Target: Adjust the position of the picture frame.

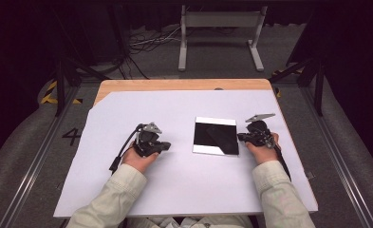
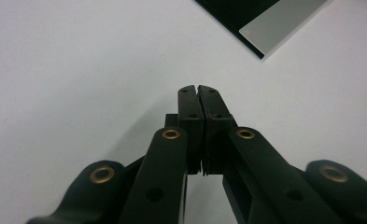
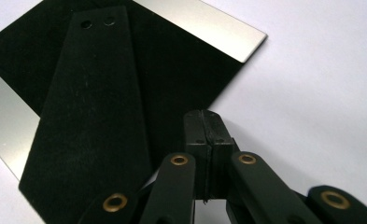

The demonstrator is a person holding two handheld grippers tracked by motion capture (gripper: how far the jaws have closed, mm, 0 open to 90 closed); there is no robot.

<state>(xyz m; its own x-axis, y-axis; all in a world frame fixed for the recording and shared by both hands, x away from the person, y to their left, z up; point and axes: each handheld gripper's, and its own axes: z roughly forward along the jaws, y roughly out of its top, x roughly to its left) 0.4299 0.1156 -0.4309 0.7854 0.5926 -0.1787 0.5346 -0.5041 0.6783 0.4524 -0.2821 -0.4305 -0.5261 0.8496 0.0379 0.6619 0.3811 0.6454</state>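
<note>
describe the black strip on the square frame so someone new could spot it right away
On the white sheet covering the table, a square frame back, black with silver bands along two edges, lies between the two grippers. The black strip lies slantwise across it: flat, matte, widening toward one end, with two small holes at its narrow end.

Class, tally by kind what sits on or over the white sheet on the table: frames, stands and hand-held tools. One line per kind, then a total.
Photo frame lying face down, silver edges, black back: 1
Black fold-out stand on the frame's back: 1
Hand-held tools, both shut and holding nothing: 2 (left tool, right tool)
Total: 4
</note>
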